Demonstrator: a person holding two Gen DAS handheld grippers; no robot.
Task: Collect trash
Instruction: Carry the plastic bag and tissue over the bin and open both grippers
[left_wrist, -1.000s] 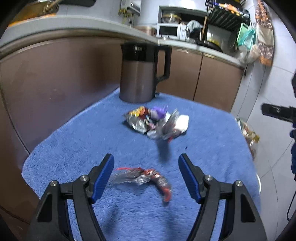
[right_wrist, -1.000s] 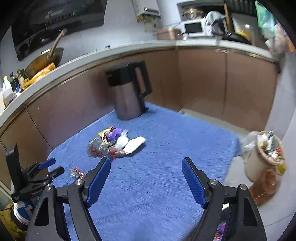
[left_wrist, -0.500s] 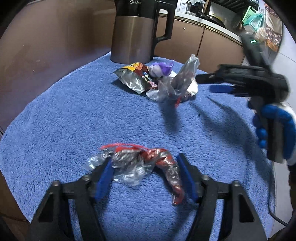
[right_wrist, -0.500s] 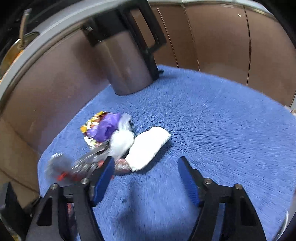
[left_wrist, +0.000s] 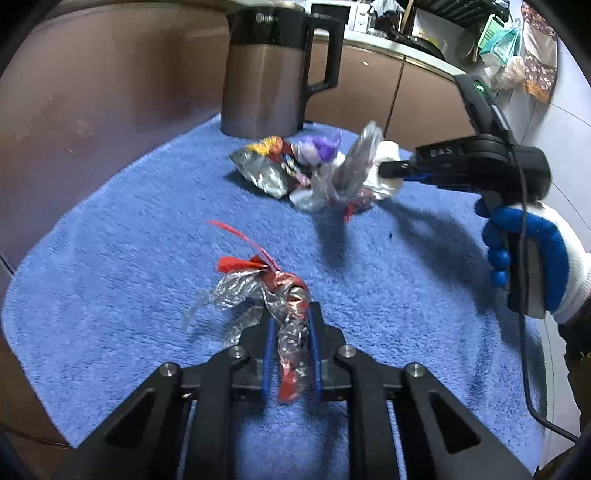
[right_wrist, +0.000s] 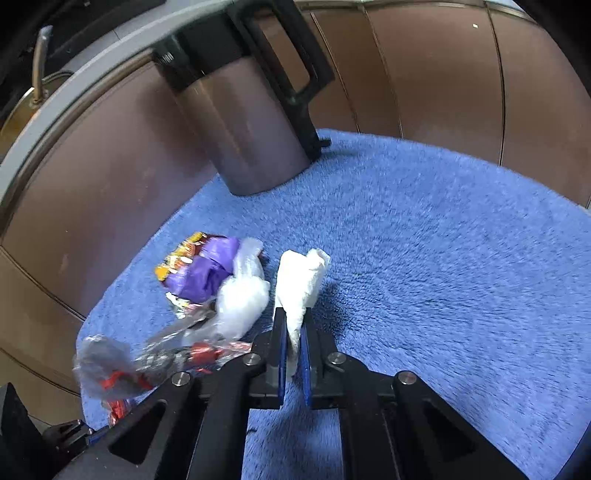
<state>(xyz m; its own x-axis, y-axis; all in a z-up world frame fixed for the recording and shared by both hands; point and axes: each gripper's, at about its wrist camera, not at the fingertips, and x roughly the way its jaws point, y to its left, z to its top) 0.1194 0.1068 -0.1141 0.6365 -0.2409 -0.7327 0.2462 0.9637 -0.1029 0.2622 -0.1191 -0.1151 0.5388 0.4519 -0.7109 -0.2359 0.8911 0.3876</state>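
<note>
My left gripper (left_wrist: 290, 314) is shut on a crumpled clear and red wrapper (left_wrist: 273, 291) near the front of the blue towel (left_wrist: 110, 258). My right gripper (right_wrist: 293, 317) is shut on a white crumpled tissue (right_wrist: 301, 277); it also shows in the left wrist view (left_wrist: 395, 171), at the right of a pile of trash. The pile holds a silver and yellow snack bag (left_wrist: 264, 170), a purple wrapper (right_wrist: 207, 269) and clear plastic (right_wrist: 240, 302).
A steel kettle with a black handle (left_wrist: 266, 70) stands at the towel's far edge, just behind the pile. Brown cabinet fronts (left_wrist: 92, 92) curve round behind the table. A gloved hand (left_wrist: 532, 254) holds the right gripper at the right.
Both grippers have closed: the left on the clear and red wrapper, the right on the white tissue. The right gripper moved in toward the pile.
</note>
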